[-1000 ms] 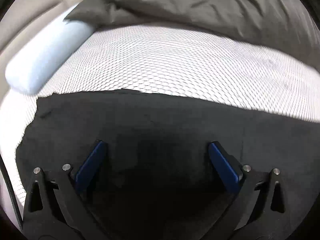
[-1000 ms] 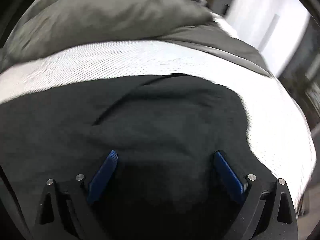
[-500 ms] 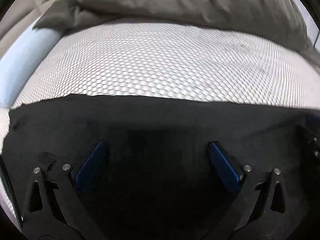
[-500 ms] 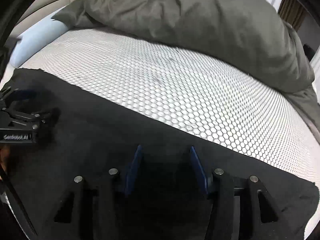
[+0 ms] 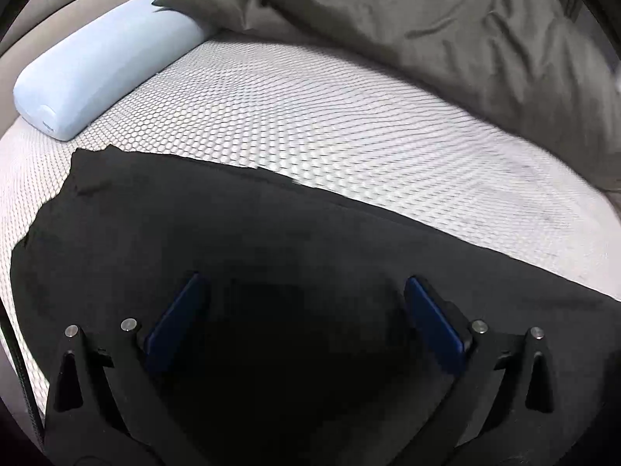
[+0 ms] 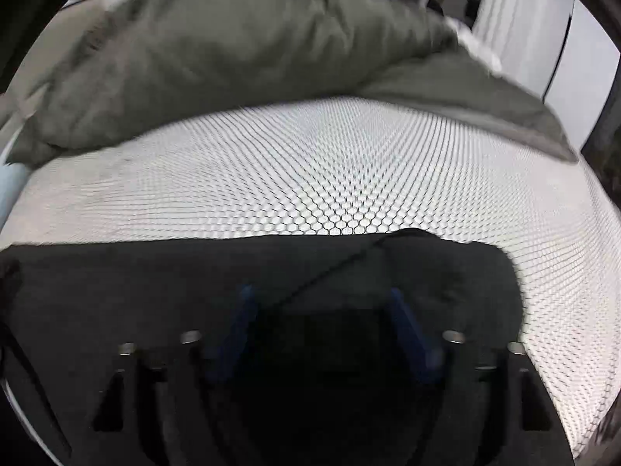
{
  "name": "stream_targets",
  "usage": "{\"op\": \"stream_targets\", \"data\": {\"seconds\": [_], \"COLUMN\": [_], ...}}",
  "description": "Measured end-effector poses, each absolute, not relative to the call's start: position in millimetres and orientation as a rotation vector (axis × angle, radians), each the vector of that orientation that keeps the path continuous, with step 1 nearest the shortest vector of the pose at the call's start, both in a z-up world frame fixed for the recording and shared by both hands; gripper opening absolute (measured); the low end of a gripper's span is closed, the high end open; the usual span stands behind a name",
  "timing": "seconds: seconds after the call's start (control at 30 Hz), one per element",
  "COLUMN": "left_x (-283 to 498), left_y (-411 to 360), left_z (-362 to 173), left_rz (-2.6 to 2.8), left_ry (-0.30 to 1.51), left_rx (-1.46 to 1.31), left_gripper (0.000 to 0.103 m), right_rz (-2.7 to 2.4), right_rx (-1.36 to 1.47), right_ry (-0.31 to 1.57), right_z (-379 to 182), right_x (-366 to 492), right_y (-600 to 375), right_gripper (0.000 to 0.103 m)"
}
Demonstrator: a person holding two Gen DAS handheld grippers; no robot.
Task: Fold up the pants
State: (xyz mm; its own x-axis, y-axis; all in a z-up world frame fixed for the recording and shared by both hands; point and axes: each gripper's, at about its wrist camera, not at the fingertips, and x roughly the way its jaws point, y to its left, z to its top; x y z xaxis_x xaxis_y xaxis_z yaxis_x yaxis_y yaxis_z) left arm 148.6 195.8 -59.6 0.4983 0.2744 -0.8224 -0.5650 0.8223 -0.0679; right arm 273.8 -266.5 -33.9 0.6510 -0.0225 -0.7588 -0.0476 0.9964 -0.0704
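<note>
Your left gripper [image 5: 300, 303] hovers over the black pants [image 5: 271, 240], its blue fingers [image 5: 176, 320] spread wide apart with nothing between them. The pants fill the lower half of that frame, spread flat on the white honeycomb mattress [image 5: 310, 116]. A pale blue bolster [image 5: 101, 77] lies at upper left; a grey duvet [image 5: 446, 27] is bunched across the top right.

Your right gripper [image 6: 320, 310] also sits above the pants [image 6: 155, 283], jaws parted and gripping nothing, though the view is blurred. A crease runs diagonally through the cloth just ahead of the fingers. The pants' rounded end lies at mid right.
</note>
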Motion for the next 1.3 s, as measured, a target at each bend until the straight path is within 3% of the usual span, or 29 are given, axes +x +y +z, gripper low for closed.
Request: {"op": "stream_targets", "data": {"seconds": [0.13,0.27,0.47,0.6,0.8,0.97,1.2,1.3], "left_x": [142.1,135.8,115.9,99.9,101.8,105.6,101.0,100.7], "left_y": [154.2,130.9,177.6,179.6,85.8,30.0,62.1,66.2], "left_z": [-61.6,-69.2,-64.9,-60.1,-58.1,-69.3,-71.9,-75.6], "left_rz": [0.265,0.246,0.383,0.470,0.201,0.082,0.123,0.128], "left_ry": [0.946,0.983,0.944,0.932,0.941,0.983,0.986,0.978], "left_rx": [-0.419,-0.243,-0.296,-0.328,-0.167,0.006,-0.056,-0.040], "left_gripper": [0.103,0.103,0.102,0.102,0.102,0.103,0.103,0.103], "right_rz": [0.133,0.019,0.097,0.044,0.178,0.237,-0.119,-0.199], "right_rx": [0.042,-0.224,0.187,0.108,-0.076,-0.213,-0.217,0.020], "right_ry": [0.876,0.923,0.894,0.875,0.816,0.872,0.864,0.854], "right_z": [-56.1,-81.5,-70.4,-52.8,-52.6,-78.2,-81.3,-79.3], "right_x": [241.5,241.0,233.3,217.1,168.2,146.0,143.1,141.3], "right_y": [-257.5,-249.4,-314.8,-307.7,-227.1,-186.2,-279.1,-338.3], "right_gripper": [0.103,0.102,0.099,0.100,0.100,0.100,0.101,0.100]}}
